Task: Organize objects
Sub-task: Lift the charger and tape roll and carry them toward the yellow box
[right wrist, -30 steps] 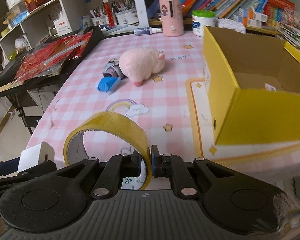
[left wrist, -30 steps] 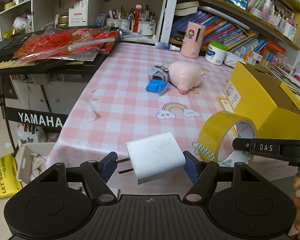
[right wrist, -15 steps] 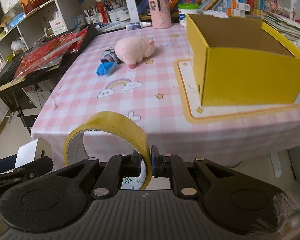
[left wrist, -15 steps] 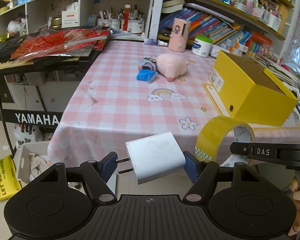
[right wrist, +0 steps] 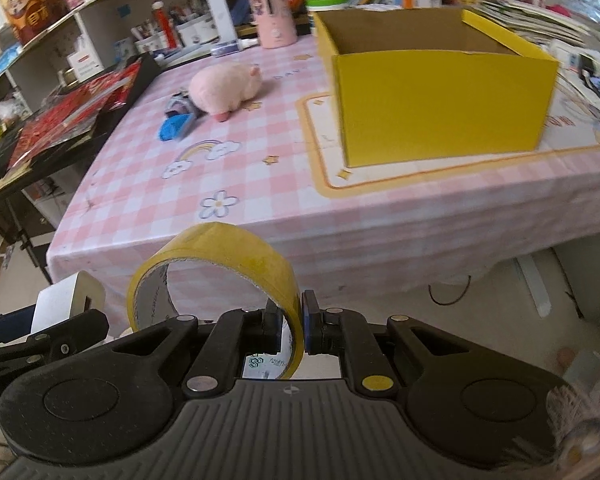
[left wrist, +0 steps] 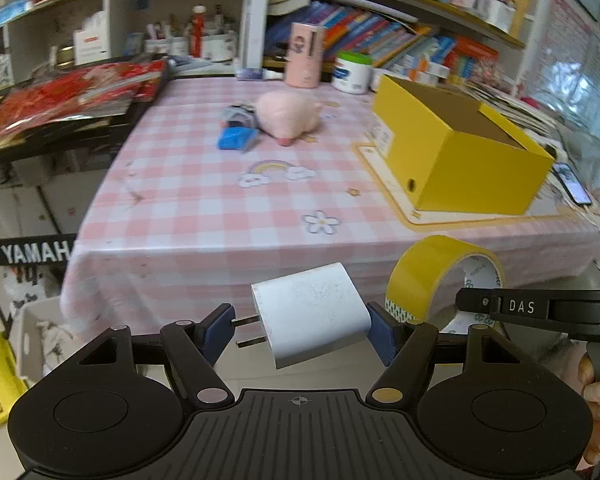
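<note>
- Shelves (left wrist: 380, 36) crammed with books and pen pots back a table (left wrist: 204, 216) under a pink checked cloth; its far items are blurred by motion.
- On the cloth: a pink plush (left wrist: 288, 117) touching a blue toy (left wrist: 236, 138), and an open yellow box (left wrist: 460, 148) on a mat at the right side.
- From the left wrist view the box's inside is hidden by its wall; from the right wrist view the floor of the box (right wrist: 432, 80) cannot be seen either.
- A phone (left wrist: 572, 184) lies beside the box, partly cut off.
- Compared with a second ago, both grippers have pulled back from the table: the box and plush look farther off, and the cloth's front edge and hanging drape now show.
- Left gripper (left wrist: 300, 326): jaws set wide, clamping a white charger (left wrist: 312, 314) end to end, prongs pointing to the left pad, held in the air short of the table.
- Right gripper (right wrist: 291, 328): jaws nearly together, pinching the wall of a yellow tape roll (right wrist: 220, 264), one pad inside the ring and one outside, also off the table edge.
- Tape (left wrist: 432, 276) sits just right of the charger.
</note>
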Motion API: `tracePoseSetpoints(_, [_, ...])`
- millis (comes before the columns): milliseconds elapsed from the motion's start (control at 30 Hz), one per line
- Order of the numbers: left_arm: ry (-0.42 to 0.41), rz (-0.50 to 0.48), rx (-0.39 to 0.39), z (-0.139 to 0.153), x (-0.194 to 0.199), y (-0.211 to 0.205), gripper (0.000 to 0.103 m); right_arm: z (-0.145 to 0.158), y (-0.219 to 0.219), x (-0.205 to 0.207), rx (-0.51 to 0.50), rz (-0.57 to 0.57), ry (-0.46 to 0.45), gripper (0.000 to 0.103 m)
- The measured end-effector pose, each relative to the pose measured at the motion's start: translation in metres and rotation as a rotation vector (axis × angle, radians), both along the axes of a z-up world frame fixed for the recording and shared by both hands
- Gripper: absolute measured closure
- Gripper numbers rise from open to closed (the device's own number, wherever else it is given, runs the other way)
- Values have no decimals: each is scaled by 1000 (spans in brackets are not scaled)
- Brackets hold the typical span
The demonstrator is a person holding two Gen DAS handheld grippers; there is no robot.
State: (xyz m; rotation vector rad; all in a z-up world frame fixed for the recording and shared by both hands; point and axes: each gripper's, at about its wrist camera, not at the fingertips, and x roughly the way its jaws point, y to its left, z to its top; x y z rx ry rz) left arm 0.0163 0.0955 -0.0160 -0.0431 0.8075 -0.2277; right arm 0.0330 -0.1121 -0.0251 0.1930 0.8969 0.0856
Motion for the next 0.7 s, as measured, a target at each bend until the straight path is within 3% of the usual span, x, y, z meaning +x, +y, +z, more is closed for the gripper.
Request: tracePoseSetpoints(700, [-19,-194,-21,3,20,-68,32,3,-70,-19,-16,-214,9,94])
